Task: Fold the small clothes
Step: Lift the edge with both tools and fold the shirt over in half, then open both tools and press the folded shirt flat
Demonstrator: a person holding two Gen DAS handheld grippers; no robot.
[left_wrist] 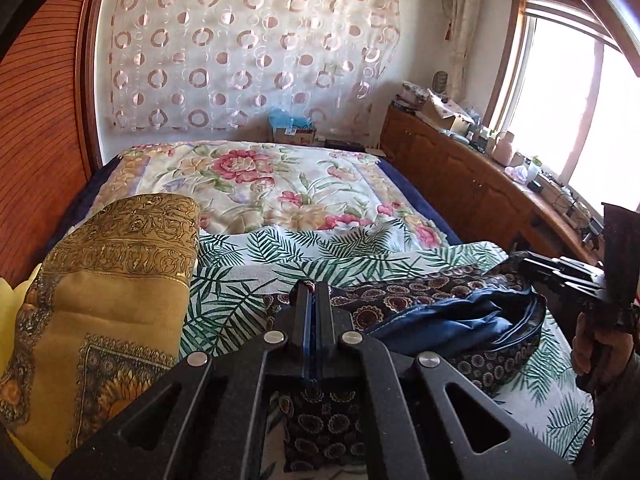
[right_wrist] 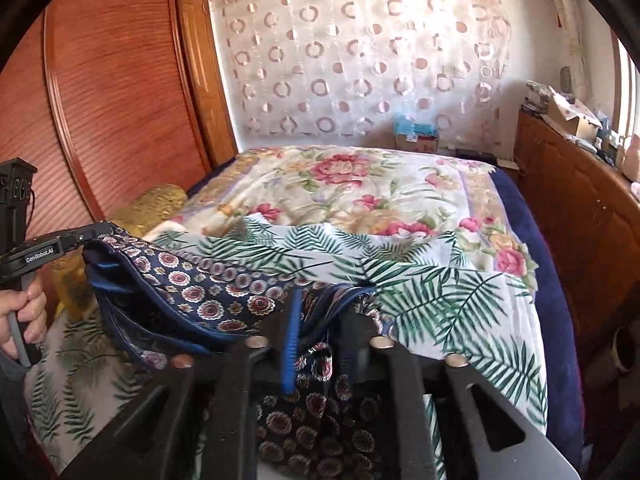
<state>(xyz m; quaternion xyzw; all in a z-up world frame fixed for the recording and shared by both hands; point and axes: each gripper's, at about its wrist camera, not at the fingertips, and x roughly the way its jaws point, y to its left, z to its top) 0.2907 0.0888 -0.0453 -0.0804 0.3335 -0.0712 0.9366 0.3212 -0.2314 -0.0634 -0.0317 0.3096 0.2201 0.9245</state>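
Left wrist view: both tools, left tool (left_wrist: 314,292) and right tool (right_wrist: 320,316), clamp the patterned scarf (right_wrist: 208,292).

Circle-patterned curtain (left_wrist: 248,48) on white wall, ribbed wooden wardrobe (right_wrist: 120,92), cluttered wooden sideboard (left_wrist: 460,168), sunlit window (left_wrist: 560,92)

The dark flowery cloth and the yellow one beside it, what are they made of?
The dark patterned cloth looks like thin silky fabric, maybe satin: it shines a little and droops softly. The yellow cloth seems similar, smooth with a slight sheen. I cannot be sure.

Left hand-held gripper (left_wrist: 311,292) pinches the navy patterned cloth (left_wrist: 440,308) over the palm-leaf sheet (left_wrist: 240,280).
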